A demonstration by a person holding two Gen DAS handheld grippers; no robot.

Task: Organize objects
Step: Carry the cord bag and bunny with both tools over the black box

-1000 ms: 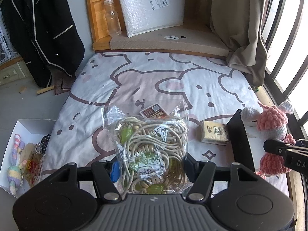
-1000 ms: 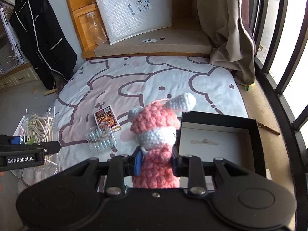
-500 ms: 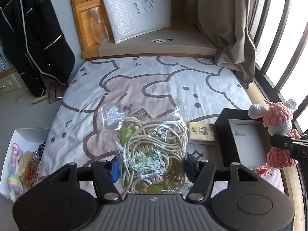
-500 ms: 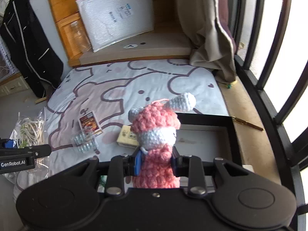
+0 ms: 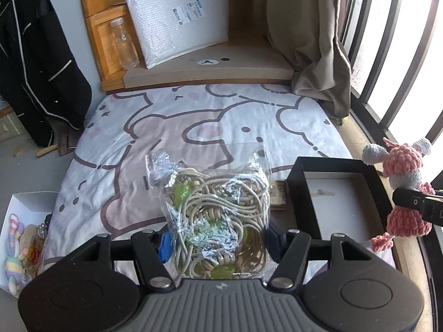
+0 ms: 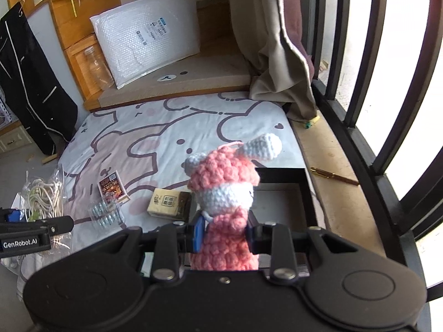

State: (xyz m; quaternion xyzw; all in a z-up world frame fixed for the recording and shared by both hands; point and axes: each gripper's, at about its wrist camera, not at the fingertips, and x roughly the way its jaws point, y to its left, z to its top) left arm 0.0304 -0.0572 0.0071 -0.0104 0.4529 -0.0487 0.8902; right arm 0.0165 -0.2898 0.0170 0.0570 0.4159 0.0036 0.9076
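A: Two things are held. In the left wrist view, the left gripper (image 5: 218, 244) is pinched on the bag of cord (image 5: 214, 207); the black box (image 5: 296, 182) has come nearer than a second ago.

B: In the right wrist view, the right gripper (image 6: 223, 233) is pinched on the crochet doll (image 6: 225, 193), now carried above the box; probably a drop is prepared.

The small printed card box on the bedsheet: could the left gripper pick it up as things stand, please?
Probably not yet: the left gripper is shut on the bag of cord, so it cannot take the card box lying in the open.
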